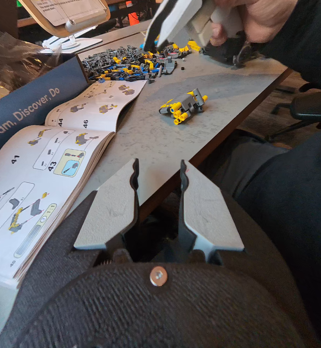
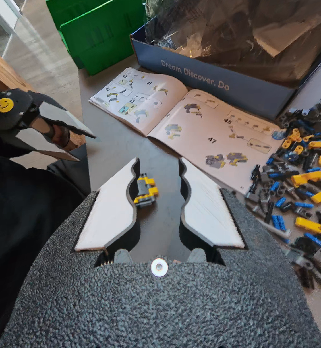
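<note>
Brick assembly (image 2: 146, 190), a small grey and yellow block build, lies on the grey table (image 2: 118, 150) at the middle of the right wrist view, seen between the spread fingers of the right gripper (image 2: 158, 163) and closer to the left-hand finger (image 2: 114, 203); whether that finger touches it cannot be told. Its long axis runs up and down the frame, roughly along the fingers. In the left wrist view the same assembly (image 1: 184, 105) sits right of centre, alone on bare tabletop, its yellow round pegs pointing toward the lower left of the frame.

Both sets of jaws stand released, nothing between them. The left gripper (image 1: 158, 163) hangs over the near table edge (image 1: 221, 135), which runs diagonally from the upper right down to the fingers, with a dark-clothed lap below it. In the right wrist view the left gripper (image 2: 88, 148) shows at the left edge of the frame, beside the table's corner.

Open room lies all around the assembly. An open instruction booklet (image 1: 42, 169) bounds it on the left of the left view, a navy box (image 1: 33, 105) behind that, and a loose heap of grey, blue and yellow pieces (image 1: 129, 64) fills the upper centre. Green bins (image 2: 99, 33) stand in the right view's upper left.
</note>
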`<action>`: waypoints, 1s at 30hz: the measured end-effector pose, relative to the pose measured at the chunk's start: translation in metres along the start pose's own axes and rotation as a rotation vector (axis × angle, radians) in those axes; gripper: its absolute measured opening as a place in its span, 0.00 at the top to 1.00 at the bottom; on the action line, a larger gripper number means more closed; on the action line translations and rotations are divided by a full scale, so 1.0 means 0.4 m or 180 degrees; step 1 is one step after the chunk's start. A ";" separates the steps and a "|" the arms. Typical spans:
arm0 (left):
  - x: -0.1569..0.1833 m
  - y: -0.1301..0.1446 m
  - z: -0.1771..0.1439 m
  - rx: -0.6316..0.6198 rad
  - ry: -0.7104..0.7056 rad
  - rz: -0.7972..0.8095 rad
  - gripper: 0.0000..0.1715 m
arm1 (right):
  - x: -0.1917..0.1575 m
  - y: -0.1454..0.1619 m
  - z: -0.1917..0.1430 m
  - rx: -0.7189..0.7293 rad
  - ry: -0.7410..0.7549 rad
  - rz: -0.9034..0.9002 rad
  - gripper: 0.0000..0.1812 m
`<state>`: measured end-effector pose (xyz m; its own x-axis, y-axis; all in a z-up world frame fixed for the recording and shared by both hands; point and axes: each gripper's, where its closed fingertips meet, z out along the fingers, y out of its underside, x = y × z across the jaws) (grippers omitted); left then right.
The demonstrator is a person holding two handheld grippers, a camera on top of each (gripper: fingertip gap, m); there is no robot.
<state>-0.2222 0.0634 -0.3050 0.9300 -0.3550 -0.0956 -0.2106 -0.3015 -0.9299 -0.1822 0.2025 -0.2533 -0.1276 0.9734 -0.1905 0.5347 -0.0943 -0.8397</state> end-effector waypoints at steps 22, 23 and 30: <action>0.090 0.018 0.046 -0.0224 0.0128 0.0125 0.78 | -0.102 0.154 0.020 -0.0225 -0.0067 -0.0887 0.78; 0.089 0.018 0.048 -0.0217 0.0145 0.0119 0.78 | -0.105 0.160 0.027 -0.0291 -0.0065 -0.0975 0.78; 0.085 0.009 0.055 -0.0140 0.0342 0.0075 0.78 | -0.123 0.145 0.084 -0.0391 0.0008 -0.1171 0.80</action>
<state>-0.1847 0.0698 -0.3193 0.8874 -0.4546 -0.0765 -0.2473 -0.3296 -0.9112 -0.1728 0.1422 -0.3098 -0.3277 0.9379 0.1135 0.5497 0.2870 -0.7845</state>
